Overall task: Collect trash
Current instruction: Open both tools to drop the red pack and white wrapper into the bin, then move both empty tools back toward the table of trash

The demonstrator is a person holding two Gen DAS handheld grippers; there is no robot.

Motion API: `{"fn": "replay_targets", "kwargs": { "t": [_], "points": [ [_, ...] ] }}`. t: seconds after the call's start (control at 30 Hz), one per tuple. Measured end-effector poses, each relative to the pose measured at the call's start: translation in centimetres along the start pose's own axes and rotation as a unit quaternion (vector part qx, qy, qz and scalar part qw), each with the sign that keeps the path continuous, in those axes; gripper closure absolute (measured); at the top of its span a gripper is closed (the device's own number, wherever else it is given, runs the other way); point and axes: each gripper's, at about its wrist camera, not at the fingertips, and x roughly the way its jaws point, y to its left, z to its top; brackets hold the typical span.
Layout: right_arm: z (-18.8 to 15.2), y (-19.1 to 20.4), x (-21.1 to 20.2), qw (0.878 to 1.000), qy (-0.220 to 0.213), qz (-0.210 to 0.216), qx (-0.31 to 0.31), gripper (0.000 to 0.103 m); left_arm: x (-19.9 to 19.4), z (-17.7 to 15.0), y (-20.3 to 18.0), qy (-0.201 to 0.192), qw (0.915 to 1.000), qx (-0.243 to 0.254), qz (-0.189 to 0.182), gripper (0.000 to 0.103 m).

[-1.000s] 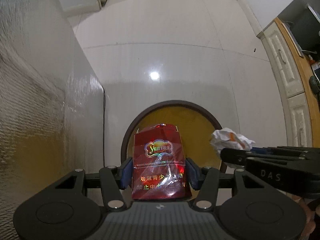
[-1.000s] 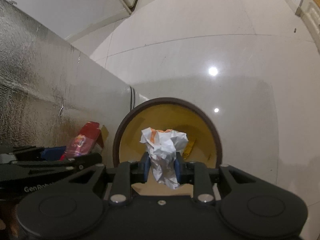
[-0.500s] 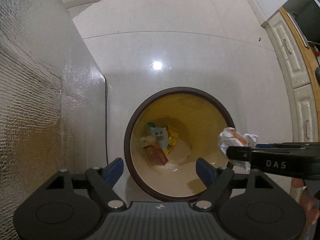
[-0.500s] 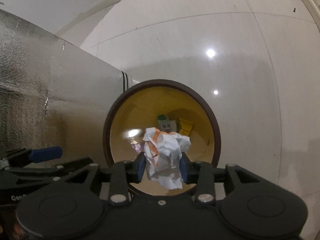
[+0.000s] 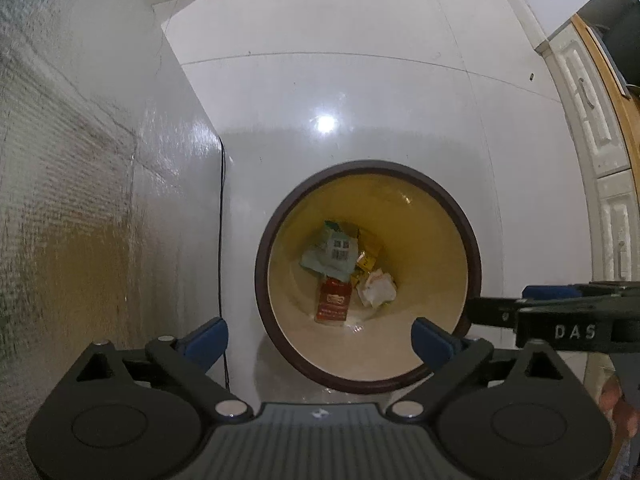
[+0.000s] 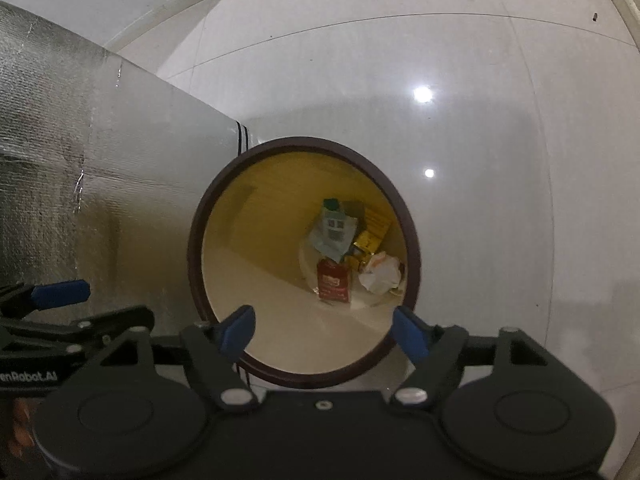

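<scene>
Both grippers hang over the round bin [image 5: 464, 224]. The left gripper [image 5: 320, 334] is opening its fingers, with nothing between them. The right gripper [image 6: 326, 332] is opening too, with nothing between its fingers. The red pack [image 5: 333, 300] and the paper ball [image 5: 376, 288] lie at the bottom of the bin, side by side.

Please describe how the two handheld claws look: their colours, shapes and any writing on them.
Both claws are matte black plastic. The left claw has a ribbed grey-black body, two round discs, angular linkage arms with silver bolt heads, and blue pads on its fingers. The right claw is built the same way. Its side shows white letters "DAS"; the left one's side reads "enRobot.AI", partly cut off. No cables or sleeves show.
</scene>
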Motion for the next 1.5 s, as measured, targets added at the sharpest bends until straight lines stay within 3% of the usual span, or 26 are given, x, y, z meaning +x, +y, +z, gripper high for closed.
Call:
{"fn": "replay_targets", "kwargs": {
  "t": [0.27,0.53,0.97,1.5],
  "points": [
    [0.0,-0.3,-1.3,1.0,-0.015,-0.021,-0.004,0.0,-1.1,-1.1,1.7,0.002,0.9999,-0.015,0.004,0.0],
    [-1.3,0.9,-5.2,0.998,-0.054,-0.023,-0.03,0.0,-4.6,-1.7,1.9,-0.036,0.9991,-0.016,0.014,0.0],
    [-6.6,1.4,-15.9,0.987,-0.154,-0.036,-0.036,0.0,-13.7,-4.6,-1.3,-0.117,0.993,0.005,0.013,0.0],
    [-13.3,2.7,-25.8,0.959,-0.274,-0.039,-0.058,0.0,-24.3,-10.6,-3.9,-0.227,0.9734,0.019,0.024,0.0]
  ]
}}
